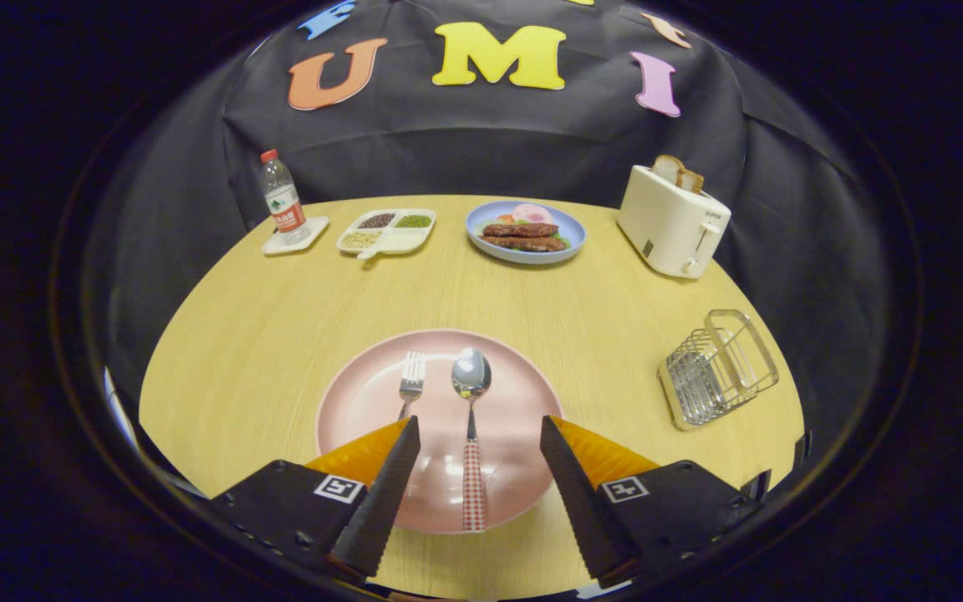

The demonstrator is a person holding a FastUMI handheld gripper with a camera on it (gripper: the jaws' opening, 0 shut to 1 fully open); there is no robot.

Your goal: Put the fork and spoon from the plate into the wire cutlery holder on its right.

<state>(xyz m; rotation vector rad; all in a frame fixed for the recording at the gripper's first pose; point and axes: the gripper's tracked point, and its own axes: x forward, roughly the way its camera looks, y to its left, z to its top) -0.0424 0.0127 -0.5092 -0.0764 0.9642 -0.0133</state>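
**Tool spread over the plate**

Gripper view: the tool (480,435) hangs released, fingers wide apart, grasping nothing. Between them on the plate (348,410) lies the spoon (471,418); the fork (410,380) lies just beside it, its handle passing behind the left finger. The holder (720,368) stands on the bench (281,318), well off to the right.

Bright, even overhead light; sharp centre, fisheye-bent edges.
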